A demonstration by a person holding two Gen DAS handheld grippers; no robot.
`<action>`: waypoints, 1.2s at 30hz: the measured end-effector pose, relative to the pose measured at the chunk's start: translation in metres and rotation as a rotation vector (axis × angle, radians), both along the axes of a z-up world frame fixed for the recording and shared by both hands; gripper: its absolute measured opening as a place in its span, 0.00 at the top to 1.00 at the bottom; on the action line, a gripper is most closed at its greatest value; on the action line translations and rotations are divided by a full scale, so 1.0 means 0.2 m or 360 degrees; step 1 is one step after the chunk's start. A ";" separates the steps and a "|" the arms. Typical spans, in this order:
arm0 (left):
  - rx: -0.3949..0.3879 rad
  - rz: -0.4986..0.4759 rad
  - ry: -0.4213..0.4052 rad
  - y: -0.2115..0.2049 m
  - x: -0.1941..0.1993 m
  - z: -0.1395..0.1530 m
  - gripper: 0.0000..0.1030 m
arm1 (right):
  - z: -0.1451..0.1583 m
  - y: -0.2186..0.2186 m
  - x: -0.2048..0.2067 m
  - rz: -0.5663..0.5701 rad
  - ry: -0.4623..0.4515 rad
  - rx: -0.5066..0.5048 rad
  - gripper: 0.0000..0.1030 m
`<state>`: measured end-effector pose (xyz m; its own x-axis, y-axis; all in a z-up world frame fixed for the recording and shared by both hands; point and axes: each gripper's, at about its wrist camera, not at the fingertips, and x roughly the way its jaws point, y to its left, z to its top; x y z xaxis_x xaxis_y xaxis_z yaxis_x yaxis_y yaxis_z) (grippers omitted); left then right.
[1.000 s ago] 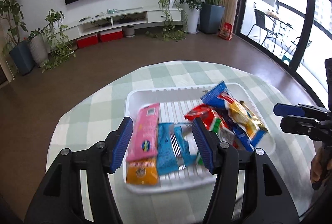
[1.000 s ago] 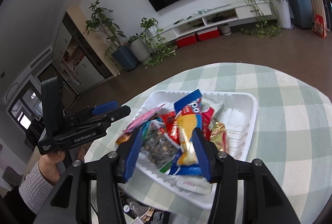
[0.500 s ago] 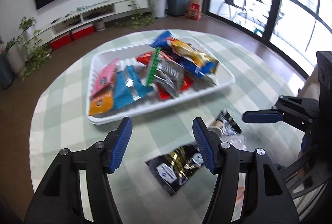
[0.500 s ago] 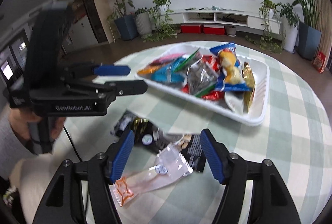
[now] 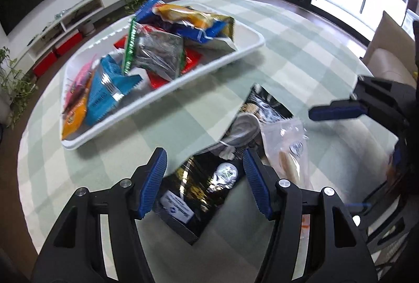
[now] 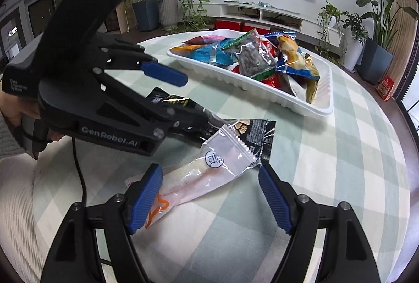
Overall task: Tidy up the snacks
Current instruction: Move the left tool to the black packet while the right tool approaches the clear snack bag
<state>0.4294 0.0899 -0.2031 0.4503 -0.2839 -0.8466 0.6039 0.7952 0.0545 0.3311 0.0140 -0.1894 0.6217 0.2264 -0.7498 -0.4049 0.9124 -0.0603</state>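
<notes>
Snacks (image 6: 246, 60) mostly in tray (image 6: 309, 106); clear packet (image 6: 209, 170), black packets (image 5: 199, 191) left on worktop (image 6: 340, 165); both tongs (image 5: 204, 181) (image 6: 209, 201) open, empty.

Checked table (image 6: 340, 165): tray (image 6: 323, 89), probably three packets (image 6: 209, 173).

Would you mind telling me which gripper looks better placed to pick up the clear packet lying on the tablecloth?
Right, probably. The right gripper has its open jaws on either side of the clear packet. The left gripper is open over the black packet beside it.
</notes>
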 end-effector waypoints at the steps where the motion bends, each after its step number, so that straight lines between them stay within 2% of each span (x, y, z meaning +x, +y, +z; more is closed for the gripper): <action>1: -0.0005 -0.0003 -0.0001 0.00 -0.01 0.00 0.42 | 0.00 0.00 0.00 -0.0002 -0.0006 -0.0006 0.23; 10: -0.0008 -0.0054 0.0077 -0.04 -0.14 -0.04 0.42 | -0.02 -0.11 -0.01 -0.0085 -0.0019 -0.0155 0.22; 12: 0.0007 -0.0047 0.0058 -0.04 -0.17 -0.04 0.42 | -0.03 -0.15 -0.01 -0.0113 -0.0005 -0.0189 0.22; 19: -0.0019 0.0016 0.0032 -0.01 -0.20 -0.02 0.42 | 0.05 -0.19 -0.03 -0.0107 -0.0010 0.0063 0.22; 25: 0.0017 -0.0012 -0.0003 -0.08 -0.22 -0.04 0.42 | 0.02 -0.11 -0.02 -0.0072 0.0026 0.0043 0.21; 27: 0.0028 -0.0003 -0.0026 -0.11 -0.22 -0.05 0.42 | 0.02 -0.12 -0.02 -0.0083 0.0028 0.0053 0.21; 31: -0.0031 0.0034 -0.0018 -0.12 -0.20 -0.05 0.42 | 0.03 -0.17 -0.01 -0.0116 0.0046 0.0108 0.21; 36: 0.0005 0.0044 -0.0032 -0.13 -0.19 -0.06 0.40 | 0.01 -0.19 0.01 -0.0140 0.0078 0.0112 0.21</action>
<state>0.3916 0.0647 -0.2154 0.4748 -0.2684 -0.8382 0.5803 0.8115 0.0689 0.3323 -0.0233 -0.1868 0.6045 0.2257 -0.7640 -0.3242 0.9457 0.0228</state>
